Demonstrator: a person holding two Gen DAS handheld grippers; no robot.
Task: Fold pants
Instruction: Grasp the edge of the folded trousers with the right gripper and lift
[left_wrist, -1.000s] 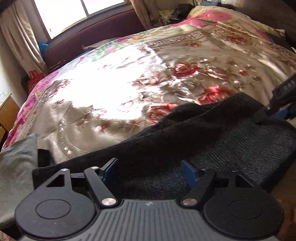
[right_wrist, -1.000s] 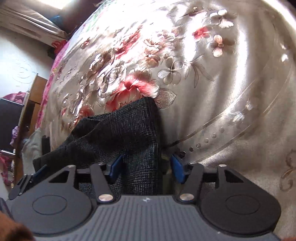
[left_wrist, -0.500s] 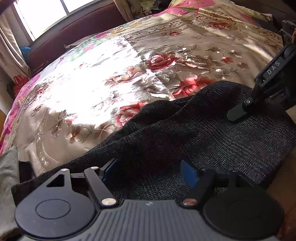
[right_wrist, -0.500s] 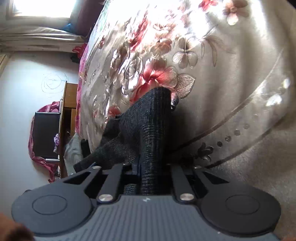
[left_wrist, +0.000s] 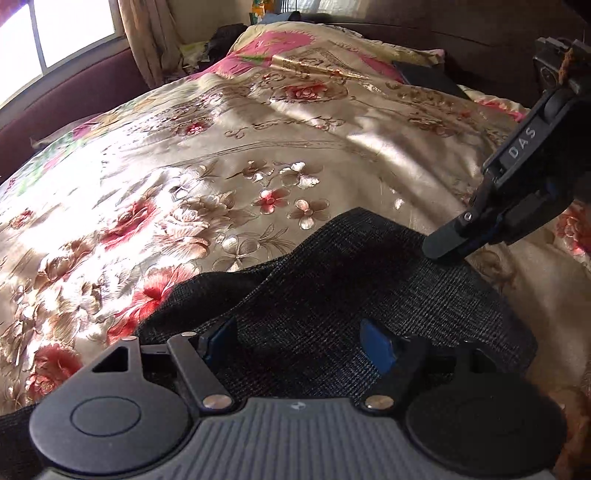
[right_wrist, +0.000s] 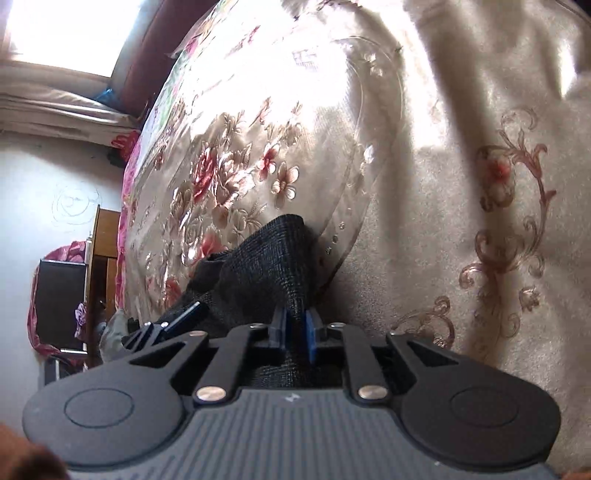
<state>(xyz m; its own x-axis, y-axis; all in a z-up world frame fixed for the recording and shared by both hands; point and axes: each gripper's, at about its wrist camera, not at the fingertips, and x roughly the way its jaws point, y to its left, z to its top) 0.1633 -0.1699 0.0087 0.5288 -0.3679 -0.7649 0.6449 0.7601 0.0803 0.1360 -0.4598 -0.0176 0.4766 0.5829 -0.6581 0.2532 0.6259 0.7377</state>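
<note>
The dark checked pants (left_wrist: 332, 295) lie bunched on the floral bedspread (left_wrist: 221, 166), with one fold raised toward the right. My left gripper (left_wrist: 297, 339) stands open over the near part. Its blue pads are wide apart and cloth lies loosely between them. My right gripper (left_wrist: 441, 245) comes in from the right with its tips at the far edge of the pants. In the right wrist view its jaws (right_wrist: 295, 328) stand narrow and are opening slightly, while the pads still pinch a ridge of the pants (right_wrist: 266, 266). A left finger (right_wrist: 184, 314) shows beyond the cloth.
The bedspread (right_wrist: 443, 184) runs well beyond the pants on all sides. A bright window (left_wrist: 55, 33) and curtain (left_wrist: 151, 40) stand behind the bed, above a dark padded backrest. A dark flat item (left_wrist: 428, 77) lies far right. A wooden cabinet (right_wrist: 103, 258) stands beside the bed.
The right jaws went from wide apart to closed on the pants' edge. Both grippers slid across the bed with the pants; the grey cloth at the left has left the view.
</note>
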